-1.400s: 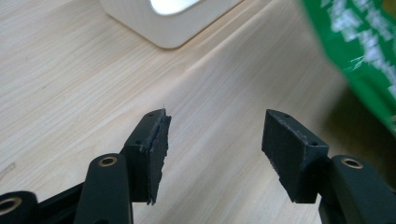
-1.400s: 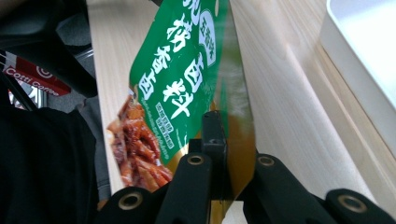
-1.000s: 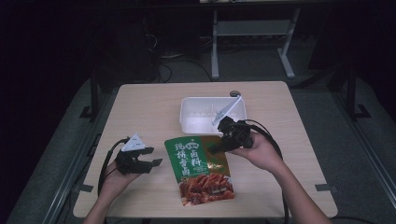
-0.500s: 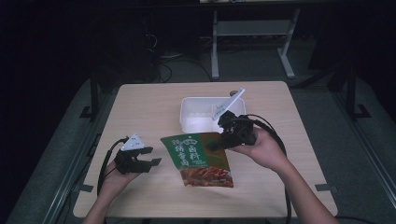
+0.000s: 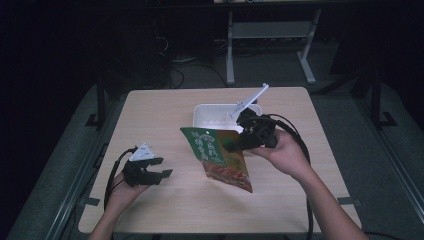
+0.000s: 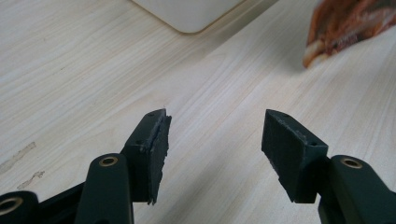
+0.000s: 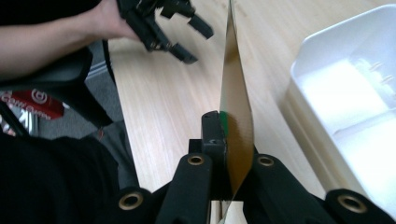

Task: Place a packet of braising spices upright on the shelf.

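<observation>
1. Right claw (image 5: 235,145) is clamped tight on the green food pouch (image 5: 217,157), gripping its upper right edge and holding it tilted over the counter (image 5: 165,110), the lower corner hanging low over the wood; I cannot tell whether it touches.
2. Just behind the pouch sits the white plastic tray (image 5: 207,114), divided into compartments; whether anything is in it, I cannot tell.
3. Left claw (image 5: 167,167) sits over the near-left part of the counter, jaws spread wide with nothing between them, well apart from the pouch.
4. The left gripper view gives bare wood grain between the two black pads (image 6: 156,144), a rounded tray corner (image 6: 191,18) up top and the pouch's printed lower corner (image 6: 345,28) at upper right.
5. The right gripper view catches the pouch (image 7: 236,107) edge-on, a thin sheet pinched between the jaws, with the tray's (image 7: 341,116) white compartments on one side and the left claw (image 7: 182,32) farther off.
6. Plenty of open counter in front of the pouch and along the near edge.
</observation>
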